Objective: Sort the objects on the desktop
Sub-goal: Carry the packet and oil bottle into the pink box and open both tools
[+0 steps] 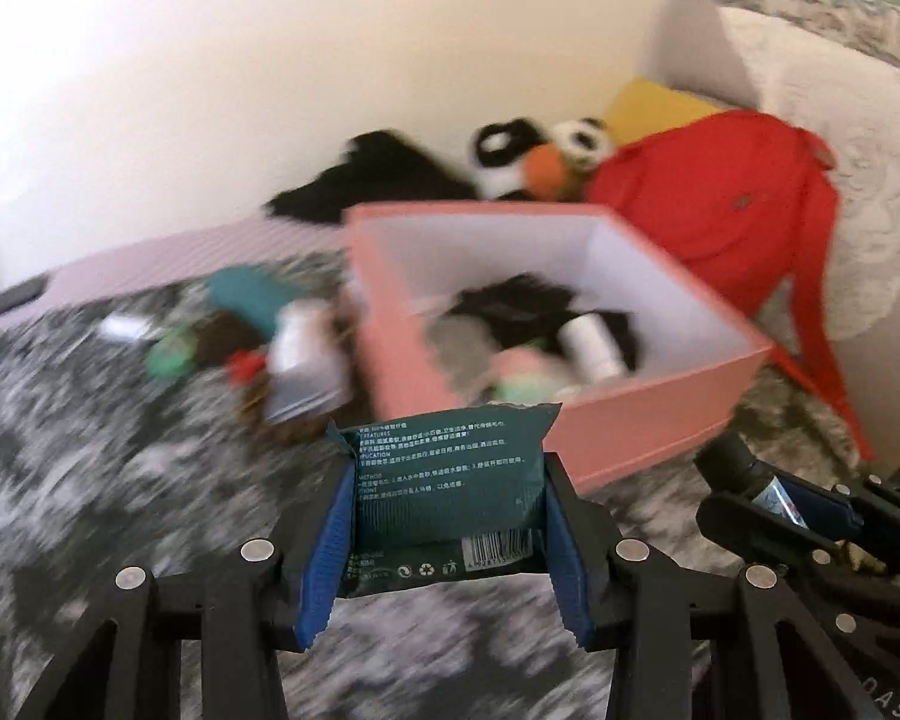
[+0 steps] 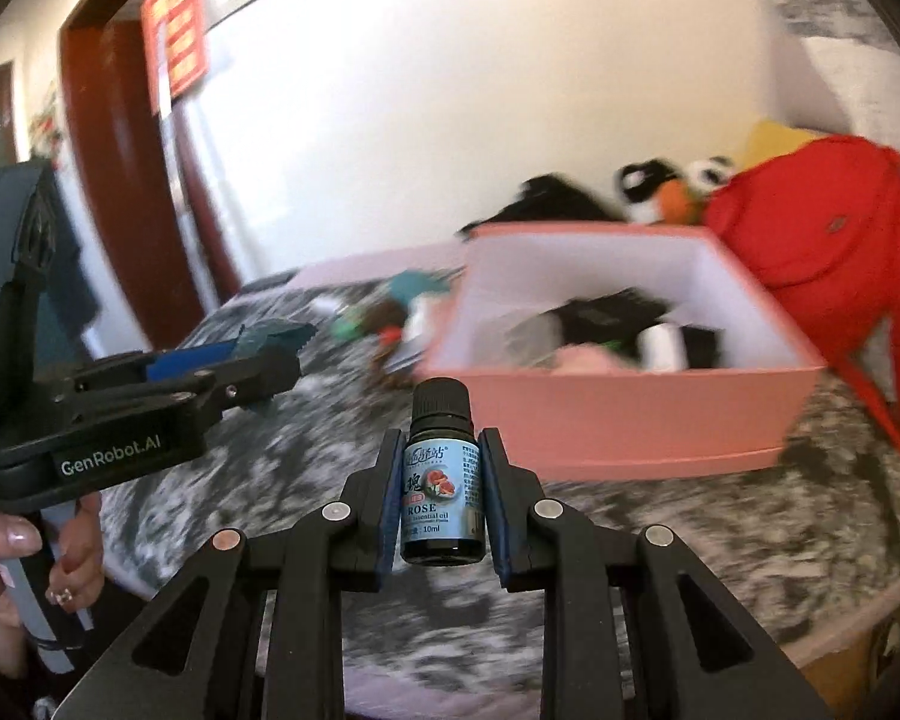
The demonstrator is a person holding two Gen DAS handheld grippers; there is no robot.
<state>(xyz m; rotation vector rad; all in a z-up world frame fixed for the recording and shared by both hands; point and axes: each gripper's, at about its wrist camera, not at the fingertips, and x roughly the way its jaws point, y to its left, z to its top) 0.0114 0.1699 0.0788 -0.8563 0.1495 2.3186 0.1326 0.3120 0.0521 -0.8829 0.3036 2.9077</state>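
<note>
Two grippers are seen, each with one thing held. The left gripper [image 1: 444,516] is pinching one green packet [image 1: 447,489] between its blue pads, the packet standing out past the fingertips. The right gripper [image 2: 441,504] is pinching one small bottle [image 2: 441,492] upright, its black cap above the fingers. Free patterned cloth [image 1: 90,450] is seen between grippers and box. Farther, one pink box [image 1: 648,420] stands open, with blurred items inside. A small pile [image 1: 258,342] lies left of it. Behind, one red bag [image 1: 726,210] and one plush toy [image 1: 546,159] lie against the wall.
</note>
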